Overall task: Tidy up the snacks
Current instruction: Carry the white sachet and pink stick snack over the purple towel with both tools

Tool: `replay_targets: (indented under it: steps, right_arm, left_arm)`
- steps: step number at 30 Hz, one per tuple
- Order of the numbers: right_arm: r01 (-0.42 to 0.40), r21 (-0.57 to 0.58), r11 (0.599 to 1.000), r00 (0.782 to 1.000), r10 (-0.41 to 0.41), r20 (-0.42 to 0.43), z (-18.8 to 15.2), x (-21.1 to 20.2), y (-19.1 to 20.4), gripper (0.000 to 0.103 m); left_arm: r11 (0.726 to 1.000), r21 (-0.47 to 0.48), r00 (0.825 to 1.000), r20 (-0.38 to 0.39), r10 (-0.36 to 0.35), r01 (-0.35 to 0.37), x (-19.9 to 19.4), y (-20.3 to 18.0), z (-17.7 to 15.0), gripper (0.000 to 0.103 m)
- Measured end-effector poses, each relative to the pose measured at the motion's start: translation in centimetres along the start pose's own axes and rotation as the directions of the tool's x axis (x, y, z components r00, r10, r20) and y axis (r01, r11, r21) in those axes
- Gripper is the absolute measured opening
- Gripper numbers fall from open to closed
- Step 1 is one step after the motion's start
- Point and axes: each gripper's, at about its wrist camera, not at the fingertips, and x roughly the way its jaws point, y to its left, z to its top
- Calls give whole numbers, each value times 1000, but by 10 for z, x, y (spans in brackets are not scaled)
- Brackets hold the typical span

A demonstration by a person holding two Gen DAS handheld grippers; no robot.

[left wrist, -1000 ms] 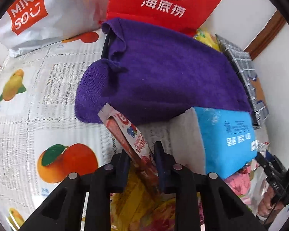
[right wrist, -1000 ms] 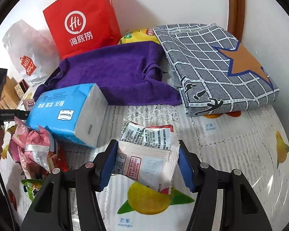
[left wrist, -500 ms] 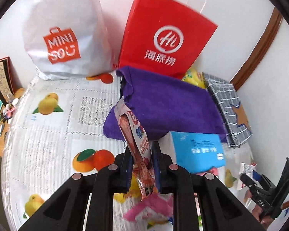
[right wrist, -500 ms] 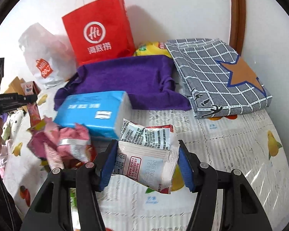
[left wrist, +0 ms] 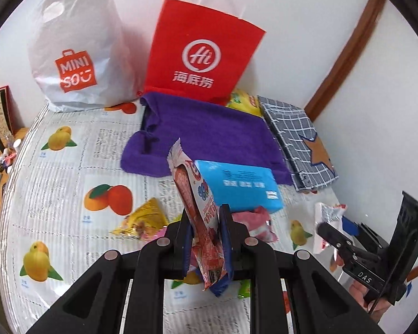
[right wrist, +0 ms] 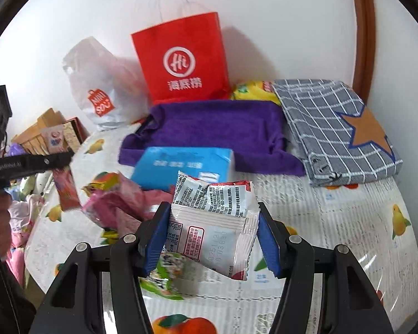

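Pinching a long red and white snack stick wrapper [left wrist: 193,194] upright, the left gripper [left wrist: 206,224] is clamped tight on it above the fruit-print plastic tablecloth [left wrist: 55,183]. Over on the other side, the right gripper [right wrist: 213,232] is squeezing a white foil snack packet [right wrist: 214,222], jaws roughly halfway closed, hanging just in front of the blue tissue pack [right wrist: 181,164] and purple towel [right wrist: 214,128]

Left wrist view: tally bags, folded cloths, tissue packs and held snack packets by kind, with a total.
Bags: 2 (white MINISO bag, red paper bag)
Folded cloths: 2 (purple towel, grey checked cloth)
Tissue packs: 1 (blue pack)
Held snack packets: 2 (red stick packet, white sachet)
Total: 7
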Motion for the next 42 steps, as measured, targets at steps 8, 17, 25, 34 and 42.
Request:
replay_targets:
  steps: [8,17,25,34,42]
  right_arm:
    - [-11,-11,1000,1000,11,19,14,-3,7,60]
    - [-14,-31,999,999,15,43,43,2,7,60]
    - [13,-52,999,998,-9,64,84,23,2,60]
    - [3,-62,998,997,2,71,133,57,-4,59]
    - [21,-63,998,998,-17,55,166,105,-12,59]
  left_arm:
    - [999,32,1000,-4,-10,11,1,-25,5,18]
    - [999,50,1000,-4,-5,5,11,-35,24,18]
    - [999,52,1000,9,12,-13,23,-33,53,18]
    - [996,70,999,9,52,-53,47,-24,87,18]
    - [994,59,996,-8,93,-92,79,-4,115,18]
